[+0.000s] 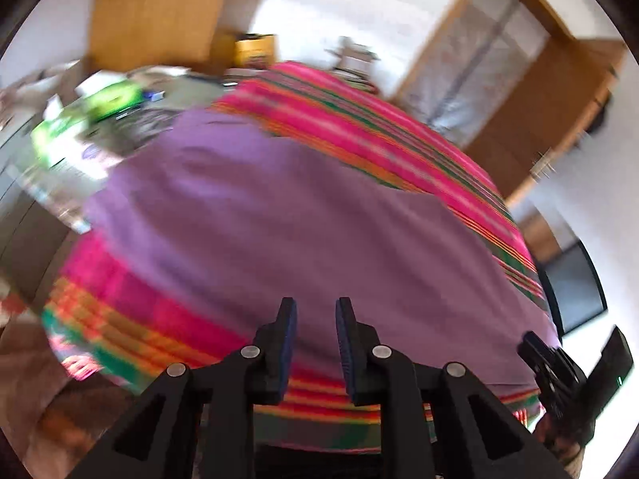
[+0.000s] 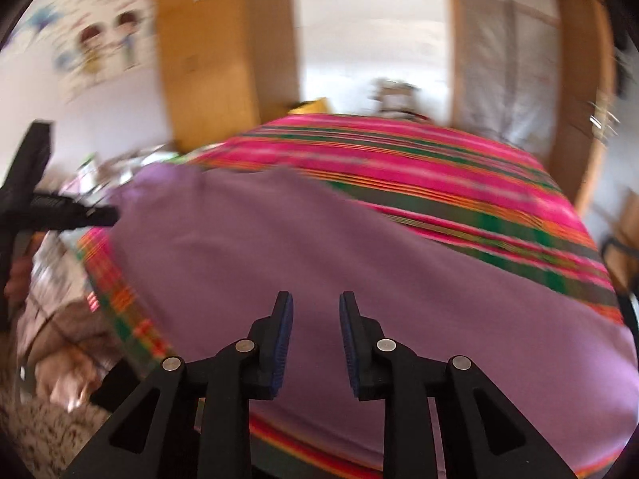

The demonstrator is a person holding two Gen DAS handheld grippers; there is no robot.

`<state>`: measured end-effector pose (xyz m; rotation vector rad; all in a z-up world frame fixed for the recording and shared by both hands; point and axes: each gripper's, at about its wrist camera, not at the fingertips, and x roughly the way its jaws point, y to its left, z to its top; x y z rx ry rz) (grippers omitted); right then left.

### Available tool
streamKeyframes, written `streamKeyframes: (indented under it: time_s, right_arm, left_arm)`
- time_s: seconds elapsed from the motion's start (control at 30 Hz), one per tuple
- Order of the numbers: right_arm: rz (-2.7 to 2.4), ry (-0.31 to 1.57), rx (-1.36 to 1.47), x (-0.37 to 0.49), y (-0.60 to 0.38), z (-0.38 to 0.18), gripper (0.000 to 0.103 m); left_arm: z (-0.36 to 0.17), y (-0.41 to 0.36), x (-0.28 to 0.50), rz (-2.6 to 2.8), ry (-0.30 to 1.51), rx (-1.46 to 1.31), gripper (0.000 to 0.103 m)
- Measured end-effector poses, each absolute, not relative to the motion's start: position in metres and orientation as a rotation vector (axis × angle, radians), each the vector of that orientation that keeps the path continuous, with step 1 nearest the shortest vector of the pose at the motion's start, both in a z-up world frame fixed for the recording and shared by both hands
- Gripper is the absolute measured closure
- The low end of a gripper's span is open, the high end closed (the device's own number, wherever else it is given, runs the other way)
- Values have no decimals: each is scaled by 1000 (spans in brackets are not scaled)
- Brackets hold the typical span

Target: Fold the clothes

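A purple garment (image 1: 287,215) lies spread flat on a bed with a pink, green and orange striped cover (image 1: 359,119). My left gripper (image 1: 316,307) hovers above the garment's near edge, open, with nothing between its blue-padded fingers. In the right wrist view the same purple garment (image 2: 339,247) fills the middle, and my right gripper (image 2: 316,301) stands open above it, holding nothing. The right gripper shows at the lower right of the left wrist view (image 1: 567,363). The left gripper shows at the left edge of the right wrist view (image 2: 56,211). Both views are blurred.
A cluttered surface with green packets (image 1: 104,99) stands left of the bed. A wooden wardrobe (image 2: 223,52) and a wooden-framed door (image 2: 519,60) stand behind it. A dark screen (image 1: 575,287) is at the right. Patterned carpet (image 2: 48,431) lies below the bed's left side.
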<state>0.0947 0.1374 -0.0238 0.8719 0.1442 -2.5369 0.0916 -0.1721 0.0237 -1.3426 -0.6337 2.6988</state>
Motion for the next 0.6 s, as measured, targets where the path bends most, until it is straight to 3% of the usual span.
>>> streamKeyframes:
  time_s: [0.2,0.6]
  right_arm:
    - [-2371,294,793,109,89,-25,70]
    - [-2310,532,844,112,43,-53,70]
  left_arm:
    - [3,-192,96,2688,-763,-1410,80]
    - [-15,-218,76,2488,-1012,-1416,79]
